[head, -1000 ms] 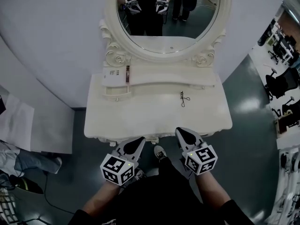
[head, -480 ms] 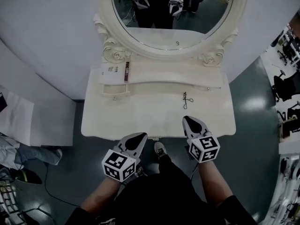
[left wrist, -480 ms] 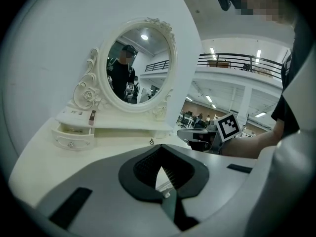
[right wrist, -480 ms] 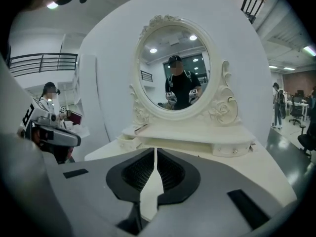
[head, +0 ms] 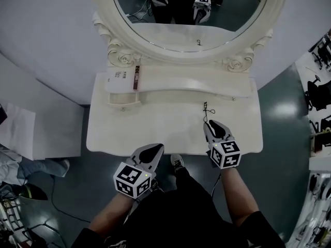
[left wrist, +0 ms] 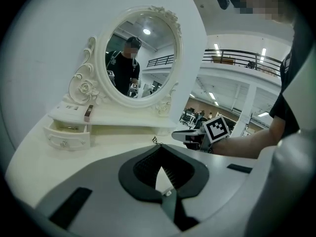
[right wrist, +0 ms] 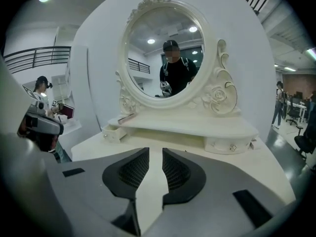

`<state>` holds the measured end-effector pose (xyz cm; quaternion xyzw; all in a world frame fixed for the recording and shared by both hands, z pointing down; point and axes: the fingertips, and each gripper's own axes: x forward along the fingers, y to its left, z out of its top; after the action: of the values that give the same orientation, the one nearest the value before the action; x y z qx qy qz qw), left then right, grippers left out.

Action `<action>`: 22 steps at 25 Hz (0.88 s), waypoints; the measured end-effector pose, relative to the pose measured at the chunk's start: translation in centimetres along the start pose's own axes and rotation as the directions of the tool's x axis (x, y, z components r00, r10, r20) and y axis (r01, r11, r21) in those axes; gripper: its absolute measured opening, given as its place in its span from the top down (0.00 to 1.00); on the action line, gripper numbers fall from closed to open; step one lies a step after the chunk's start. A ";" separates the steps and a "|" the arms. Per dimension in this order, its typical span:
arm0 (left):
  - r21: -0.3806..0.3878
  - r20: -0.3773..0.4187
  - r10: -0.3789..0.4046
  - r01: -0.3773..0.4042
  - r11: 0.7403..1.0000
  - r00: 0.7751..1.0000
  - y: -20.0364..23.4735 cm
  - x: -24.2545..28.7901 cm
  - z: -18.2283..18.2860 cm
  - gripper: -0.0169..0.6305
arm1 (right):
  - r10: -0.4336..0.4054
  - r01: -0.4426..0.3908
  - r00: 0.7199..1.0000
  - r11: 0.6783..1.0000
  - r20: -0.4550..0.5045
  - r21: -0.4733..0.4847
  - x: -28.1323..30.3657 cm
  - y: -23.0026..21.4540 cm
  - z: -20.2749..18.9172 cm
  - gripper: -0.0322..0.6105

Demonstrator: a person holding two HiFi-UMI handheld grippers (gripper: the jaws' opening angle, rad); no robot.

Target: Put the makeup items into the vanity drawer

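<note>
A white vanity (head: pixel 155 133) has a small left drawer (head: pixel 124 100) standing open under its shelf. On that shelf lie a brown-pink tube (head: pixel 136 78) and a white card (head: pixel 118 78). A small black wiry item (head: pixel 205 109) rests on the tabletop. My right gripper (head: pixel 213 124) hovers over the tabletop just short of that item. Its jaws have just been opening and stand open (right wrist: pixel 155 152) with nothing between them. My left gripper (head: pixel 155 148) is at the front edge, shut and empty (left wrist: pixel 160 148). The open drawer (left wrist: pixel 66 132) and tube (left wrist: pixel 89 113) sit far left of it.
A round mirror (head: pixel 191 9) in an ornate frame backs the vanity. A shut right drawer (right wrist: pixel 229 144) sits under the shelf. White sheets (head: pixel 15 133) lie on the floor to the left, and office chairs (head: pixel 318 94) stand at the right.
Both grippers moved forward toward the vanity. The right one went from beyond the front edge to over the tabletop near the black item, and its jaws parted. The left stays shut.
</note>
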<state>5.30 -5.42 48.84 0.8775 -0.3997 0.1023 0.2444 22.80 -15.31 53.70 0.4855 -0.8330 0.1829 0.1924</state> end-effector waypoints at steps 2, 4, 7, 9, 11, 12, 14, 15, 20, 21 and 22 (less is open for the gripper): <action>-0.005 -0.006 0.003 -0.003 1.000 1.000 0.3 0.8 0.1 0.97 | -0.008 0.008 1.000 1.000 -0.022 -0.005 1.2 -1.2 -0.5 0.80; -0.011 -0.010 0.005 -0.005 1.000 1.000 0.6 1.6 0.2 0.97 | -0.017 0.016 0.999 1.000 -0.049 -0.021 2.4 -2.3 -1.1 0.79; -0.022 -0.023 0.007 -0.007 1.000 1.000 1.0 2.7 0.1 0.97 | -0.028 0.024 0.995 0.999 -0.094 -0.044 4.4 -3.8 -1.8 0.76; -0.030 -0.031 0.010 -0.011 0.999 0.999 1.3 3.3 0.0 0.97 | -0.036 0.028 0.992 0.998 -0.124 -0.065 5.5 -4.6 -2.4 0.76; -0.040 -0.034 0.016 -0.018 0.999 0.999 1.6 3.8 0.0 0.97 | -0.043 0.030 0.987 0.996 -0.153 -0.084 6.6 -5.3 -2.9 0.75; -0.044 -0.034 0.019 -0.020 0.999 0.999 1.8 4.1 0.0 0.97 | -0.046 0.031 0.985 0.995 -0.166 -0.093 7.1 -5.6 -3.1 0.74; -0.046 -0.033 0.023 -0.025 0.999 0.999 2.1 4.6 0.3 0.97 | -0.052 0.033 0.980 0.994 -0.190 -0.103 8.0 -6.2 -3.4 0.74; -0.044 -0.032 0.026 -0.028 0.999 0.999 2.3 4.9 0.4 0.97 | -0.053 0.032 0.978 0.994 -0.200 -0.103 8.4 -6.4 -3.6 0.73; -0.035 -0.021 0.041 -0.042 0.999 0.999 2.9 6.0 1.1 0.97 | -0.047 0.023 0.967 0.995 -0.250 -0.099 10.0 -7.2 -4.9 0.70; -0.035 -0.018 0.044 -0.045 0.998 0.999 3.1 6.2 1.2 0.97 | -0.045 0.020 0.965 0.995 -0.258 -0.100 10.2 -7.2 -5.1 0.70; -0.034 -0.017 0.048 -0.049 0.998 0.999 3.2 6.3 1.3 0.97 | -0.045 0.018 0.963 0.995 -0.265 -0.101 10.5 -7.3 -5.2 0.70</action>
<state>7.03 -11.94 51.22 0.8623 -0.4205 0.1084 0.2604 25.18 -23.83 64.26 0.4595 -0.7996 0.2026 0.3293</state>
